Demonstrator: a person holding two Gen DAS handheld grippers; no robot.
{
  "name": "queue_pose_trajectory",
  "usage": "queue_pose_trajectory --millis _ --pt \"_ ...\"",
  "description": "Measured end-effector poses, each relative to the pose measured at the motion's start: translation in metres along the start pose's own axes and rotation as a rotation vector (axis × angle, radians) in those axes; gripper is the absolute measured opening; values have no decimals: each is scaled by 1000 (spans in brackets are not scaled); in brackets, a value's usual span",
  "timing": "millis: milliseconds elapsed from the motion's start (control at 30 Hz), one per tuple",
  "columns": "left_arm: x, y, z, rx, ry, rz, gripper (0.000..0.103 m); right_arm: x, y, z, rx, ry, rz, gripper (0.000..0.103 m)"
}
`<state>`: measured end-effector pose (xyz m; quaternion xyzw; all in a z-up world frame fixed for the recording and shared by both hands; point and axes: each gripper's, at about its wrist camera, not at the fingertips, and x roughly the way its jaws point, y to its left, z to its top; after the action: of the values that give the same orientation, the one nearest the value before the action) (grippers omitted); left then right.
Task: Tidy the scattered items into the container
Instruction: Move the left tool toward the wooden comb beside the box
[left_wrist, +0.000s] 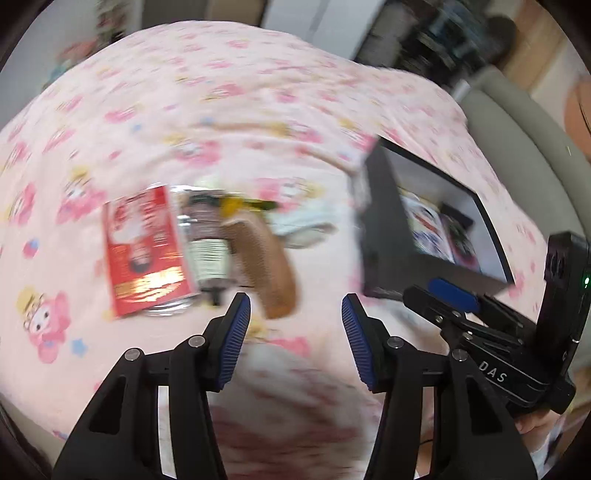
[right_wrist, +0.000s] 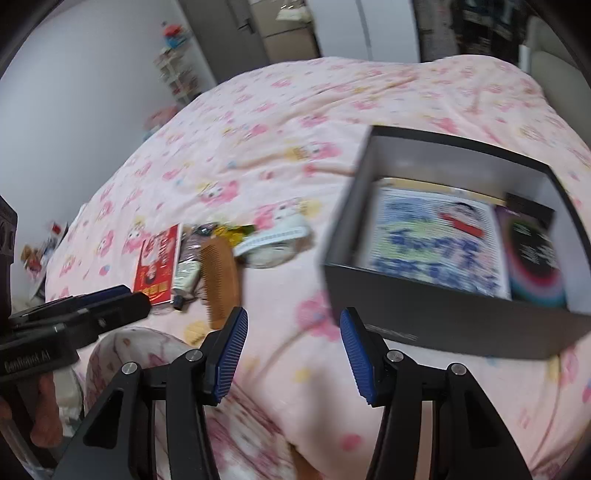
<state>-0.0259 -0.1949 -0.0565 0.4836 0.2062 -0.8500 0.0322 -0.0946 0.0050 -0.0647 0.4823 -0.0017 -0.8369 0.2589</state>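
- Between the blue pads of the left tool there is nothing; its jaws stand apart over the pink bed.
- The right tool is the same: jaws apart and nothing held.
- Just past the left tool lies a small pile: a wooden comb, a tube, a red packet and something white, all touching or close.
- Off to the side sits the black box, with a cartoon book already inside.
- I think the step is reaching for the next thing, likely the comb.
- Next, a tool must come down around it and squeeze.
- "DAS" shows on the right tool's body; the packet's words are too blurry.
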Motion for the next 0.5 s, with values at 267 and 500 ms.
queue_pose_trajectory --millis 267,500 --pt "32 71 5 -159 44 -15 51 73 30 20 -27 135 21 49" --pt "48 78 14 -204 50 -61 51 135 41 23 -35 299 56 51"
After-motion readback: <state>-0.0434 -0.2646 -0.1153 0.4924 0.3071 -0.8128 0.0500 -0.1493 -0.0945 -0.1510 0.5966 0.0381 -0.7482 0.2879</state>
